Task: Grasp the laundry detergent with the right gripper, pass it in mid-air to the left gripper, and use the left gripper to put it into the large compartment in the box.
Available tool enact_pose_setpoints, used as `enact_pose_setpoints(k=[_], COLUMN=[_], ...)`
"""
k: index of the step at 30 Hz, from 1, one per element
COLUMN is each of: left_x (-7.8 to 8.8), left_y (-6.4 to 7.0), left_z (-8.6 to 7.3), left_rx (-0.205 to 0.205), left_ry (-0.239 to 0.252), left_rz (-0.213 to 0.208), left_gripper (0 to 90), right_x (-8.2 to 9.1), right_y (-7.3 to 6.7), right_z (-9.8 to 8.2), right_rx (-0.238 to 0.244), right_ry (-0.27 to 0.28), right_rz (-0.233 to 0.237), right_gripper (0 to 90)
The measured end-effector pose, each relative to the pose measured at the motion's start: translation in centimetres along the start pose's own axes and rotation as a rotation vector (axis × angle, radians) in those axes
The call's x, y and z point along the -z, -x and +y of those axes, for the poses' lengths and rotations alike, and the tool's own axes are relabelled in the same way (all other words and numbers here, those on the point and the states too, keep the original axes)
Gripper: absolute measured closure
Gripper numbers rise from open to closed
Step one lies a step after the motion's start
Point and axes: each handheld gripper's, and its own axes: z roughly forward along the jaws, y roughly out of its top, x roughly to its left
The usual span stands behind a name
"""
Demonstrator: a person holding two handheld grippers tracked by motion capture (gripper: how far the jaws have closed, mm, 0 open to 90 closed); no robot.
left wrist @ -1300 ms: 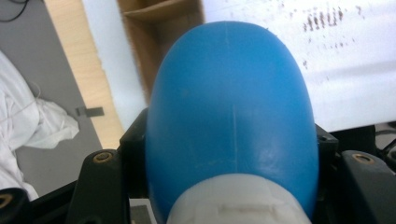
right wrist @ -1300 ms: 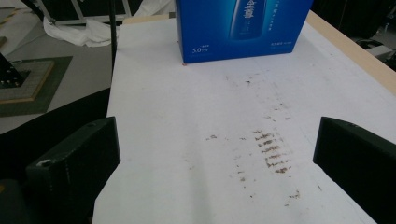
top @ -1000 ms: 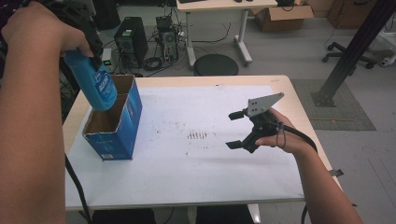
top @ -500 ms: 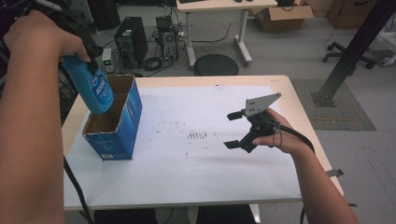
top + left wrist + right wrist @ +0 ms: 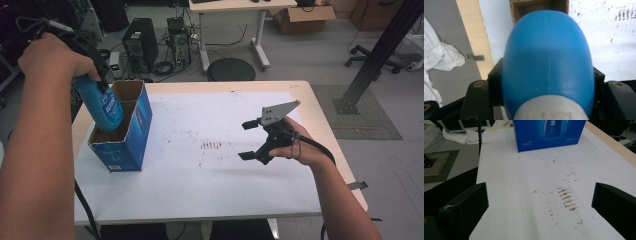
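The left claw (image 5: 92, 80) is clamped on the blue bottle (image 5: 102, 105), whose long axis tilts bottom-first into the open box (image 5: 127, 137) near the worktop's (image 5: 200, 200) left edge; the right claw (image 5: 247, 140) stands apart.

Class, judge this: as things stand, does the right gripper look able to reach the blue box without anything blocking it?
Probably yes. The right gripper stands open facing the blue box, with just bare white table cover between them.

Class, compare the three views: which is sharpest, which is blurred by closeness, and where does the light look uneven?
High view: sharp on the table, dim toward the left edge. Left gripper view: the blue bottle sits so close it looks soft, with a mild sheen. Right gripper view: the blue box is crisp, the near jaws dark.
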Motion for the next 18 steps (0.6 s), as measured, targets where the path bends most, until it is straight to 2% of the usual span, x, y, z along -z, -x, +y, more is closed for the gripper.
enact_pose_setpoints(k=[2, 14, 18], left_x=[-1.0, -3.0, -4.3], left_y=[-0.1, 0.1, 0.4], left_z=[0.0, 0.3, 0.5], left_rx=[-0.002, -0.003, -0.009], left_ry=[-0.005, -0.020, -0.028], left_rz=[-0.007, 0.003, 0.001], left_gripper=[38.4, 38.4, 38.4], right_x=[-0.1, -0.4, -0.4], right_y=[0.0, 0.0, 0.0], right_z=[0.1, 0.0, -0.2], right_rx=[0.002, 0.001, -0.003], right_ry=[0.002, 0.007, 0.010], right_rz=[0.004, 0.010, 0.012], right_gripper=[0.9, 0.9, 0.9])
